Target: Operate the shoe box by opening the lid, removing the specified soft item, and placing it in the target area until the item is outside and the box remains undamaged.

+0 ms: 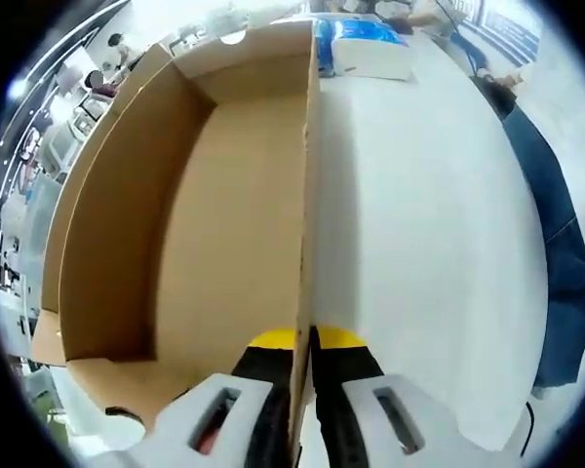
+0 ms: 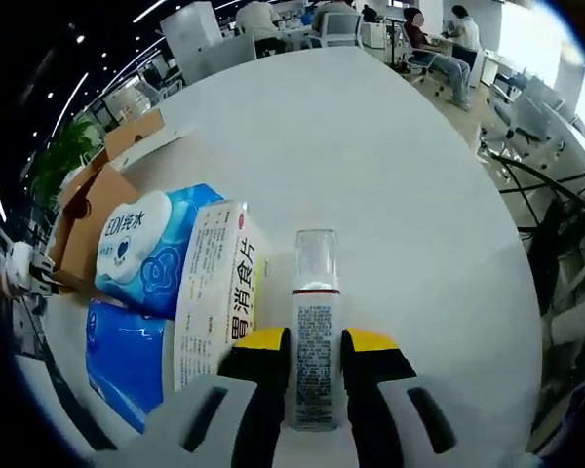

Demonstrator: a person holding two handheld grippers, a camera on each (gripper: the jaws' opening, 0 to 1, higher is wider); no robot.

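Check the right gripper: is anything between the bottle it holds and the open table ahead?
Nothing visible. The right gripper is shut on the bottle, and the white table ahead is bare. The carton and blue wipes pack lie to the view's left, beside the bottle.

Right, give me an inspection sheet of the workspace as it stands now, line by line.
Surface: white table, mostly bare on its far side.
Job's things: cardboard shoe box open, inside looks empty; upright box wall pinched in the left gripper.
Clutter: blue wipes pack, white medicine carton, a second blue pack, all lying close together; more cardboard beyond them.
Grippers: left shut on the box wall; right gripper holds a spray bottle with a clear cap between its jaws.
Cables: one dark cable at the table edge.
Surroundings: office, seated people and chairs at the far end, a plant.
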